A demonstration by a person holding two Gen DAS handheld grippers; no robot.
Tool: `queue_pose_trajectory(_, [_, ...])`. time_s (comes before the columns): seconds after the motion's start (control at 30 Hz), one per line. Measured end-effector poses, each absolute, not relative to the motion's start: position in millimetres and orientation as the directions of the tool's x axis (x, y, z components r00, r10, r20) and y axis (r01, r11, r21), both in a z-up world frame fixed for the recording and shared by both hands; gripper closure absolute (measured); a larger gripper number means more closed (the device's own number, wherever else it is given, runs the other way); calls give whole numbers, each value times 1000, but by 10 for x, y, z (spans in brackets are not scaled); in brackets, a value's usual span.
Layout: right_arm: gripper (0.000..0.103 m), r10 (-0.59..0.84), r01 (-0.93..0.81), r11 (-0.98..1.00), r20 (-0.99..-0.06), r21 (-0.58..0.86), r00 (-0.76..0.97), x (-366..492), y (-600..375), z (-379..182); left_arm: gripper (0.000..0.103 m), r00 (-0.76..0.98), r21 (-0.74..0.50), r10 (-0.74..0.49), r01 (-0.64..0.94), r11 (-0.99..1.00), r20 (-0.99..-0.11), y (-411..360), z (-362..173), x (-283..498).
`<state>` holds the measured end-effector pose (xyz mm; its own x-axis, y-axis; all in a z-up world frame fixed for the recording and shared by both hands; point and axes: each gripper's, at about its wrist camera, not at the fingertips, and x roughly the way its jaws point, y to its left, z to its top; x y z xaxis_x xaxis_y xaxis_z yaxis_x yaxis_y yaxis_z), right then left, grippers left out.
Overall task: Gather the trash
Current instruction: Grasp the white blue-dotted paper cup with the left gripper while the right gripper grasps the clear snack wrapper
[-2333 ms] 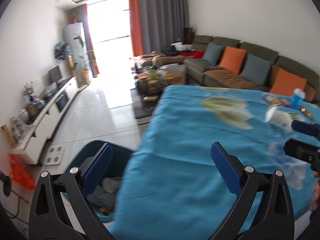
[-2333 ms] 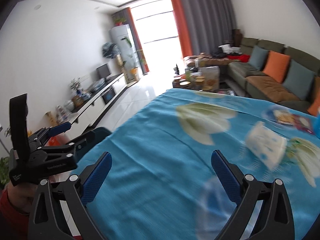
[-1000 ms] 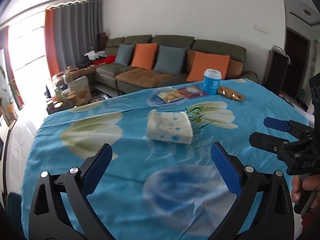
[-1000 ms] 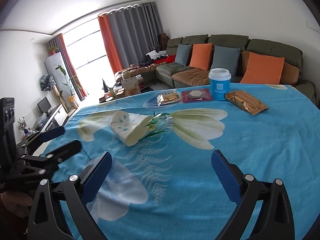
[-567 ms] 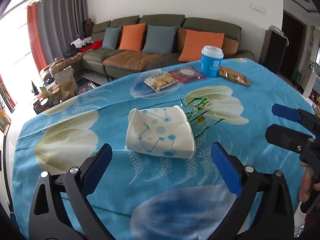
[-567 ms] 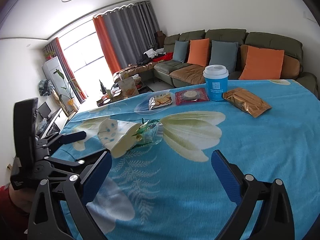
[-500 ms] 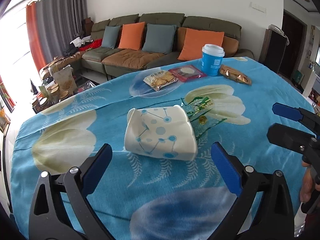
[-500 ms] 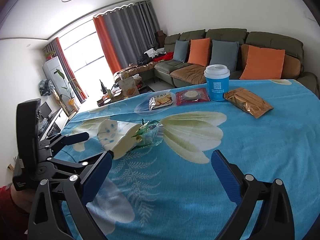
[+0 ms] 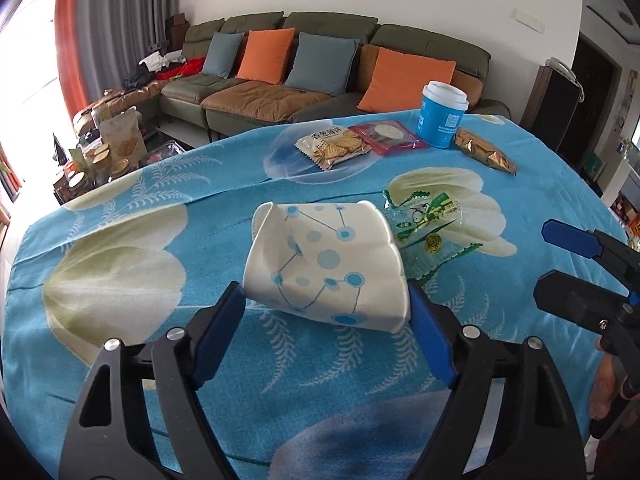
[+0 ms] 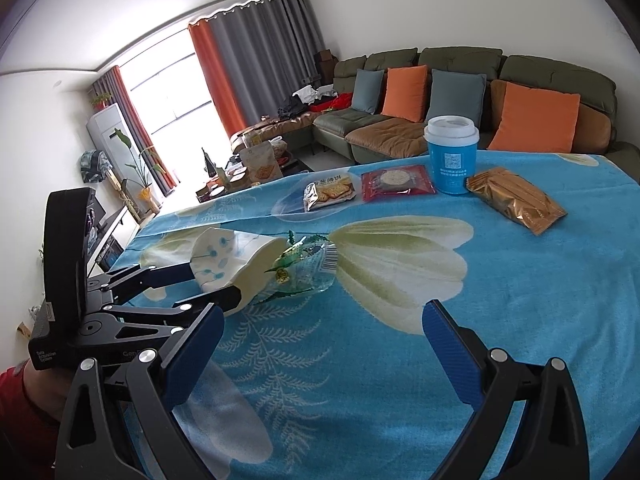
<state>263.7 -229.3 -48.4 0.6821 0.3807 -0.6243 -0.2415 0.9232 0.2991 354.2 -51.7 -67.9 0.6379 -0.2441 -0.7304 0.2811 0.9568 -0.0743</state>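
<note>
A crushed white paper cup [image 9: 326, 264] with blue dots lies on its side on the blue floral tablecloth [image 9: 168, 200]. My left gripper [image 9: 326, 320] has a blue pad on each side of the cup's near end and looks closed against it. The cup also shows in the right wrist view [image 10: 232, 260], between the left gripper's fingers [image 10: 216, 298]. A clear green-printed wrapper [image 9: 424, 220] lies just right of the cup. My right gripper [image 10: 320, 344] is open and empty above the cloth.
At the table's far side lie a cracker packet [image 9: 330, 146], a red snack packet [image 9: 386, 136], a blue lidded cup [image 9: 440, 120] and a gold packet [image 9: 484, 152]. A green sofa [image 9: 320, 68] with orange and grey cushions stands behind.
My left gripper swung from the bin at the table's end toward the paper cup, moved in around it and narrowed onto its sides. The right gripper stayed open and shifted little.
</note>
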Motion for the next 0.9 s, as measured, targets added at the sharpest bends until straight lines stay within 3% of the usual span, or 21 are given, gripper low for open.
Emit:
queue_pose_trajectory(0.47, [10,406,-294,913,-686,282,604,3026,-1982,-564,25,720,-102,-217,200,974,-659,-191,-432,3176])
queue_pose_trajectory(0.7, [24,423,-296,905,-733,306,533,3274,-1854,-731,24,742,-128,-194,145,981,-642,89,-360,2908])
queue_pose_trajectory(0.9, [46,392,-294,917,-755,271,525,3337,-1792,-754,24,753,-150,-194,127,980,-629,275,-329,2739])
